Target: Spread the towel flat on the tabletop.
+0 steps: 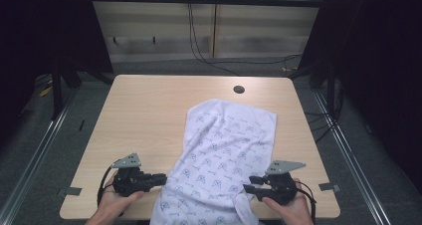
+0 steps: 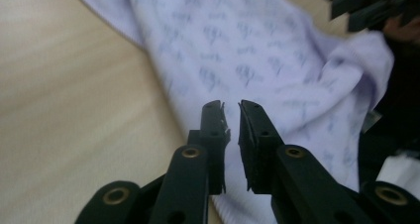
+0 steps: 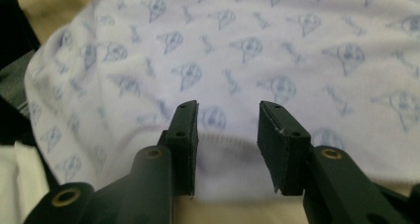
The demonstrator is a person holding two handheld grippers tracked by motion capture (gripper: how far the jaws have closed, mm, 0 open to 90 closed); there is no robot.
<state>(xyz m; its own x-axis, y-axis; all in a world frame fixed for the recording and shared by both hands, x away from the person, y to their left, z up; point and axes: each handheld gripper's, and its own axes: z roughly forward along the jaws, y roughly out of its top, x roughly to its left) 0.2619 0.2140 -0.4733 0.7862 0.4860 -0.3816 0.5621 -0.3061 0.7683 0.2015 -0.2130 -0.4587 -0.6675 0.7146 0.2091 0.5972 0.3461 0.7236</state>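
Observation:
A white cloth [image 1: 224,140] with a small blue print lies on the wooden table [image 1: 149,110], running from the middle to the front edge and hanging over it. My left gripper [image 1: 163,176] sits at the cloth's left edge. In the left gripper view the left gripper [image 2: 231,107] has its jaws only a narrow gap apart over the cloth [image 2: 247,45], with nothing between them. My right gripper [image 1: 247,183] is at the cloth's right front part. The right gripper [image 3: 228,110] is open wide, and the cloth [image 3: 247,50] with its hem lies just beyond the jaws.
A round dark hole [image 1: 239,89] sits in the table near its far edge. Grey tape marks [image 1: 73,190] lie at the front corners. Bare wood [image 2: 74,110] lies left of the cloth. Dark floor and cables surround the table.

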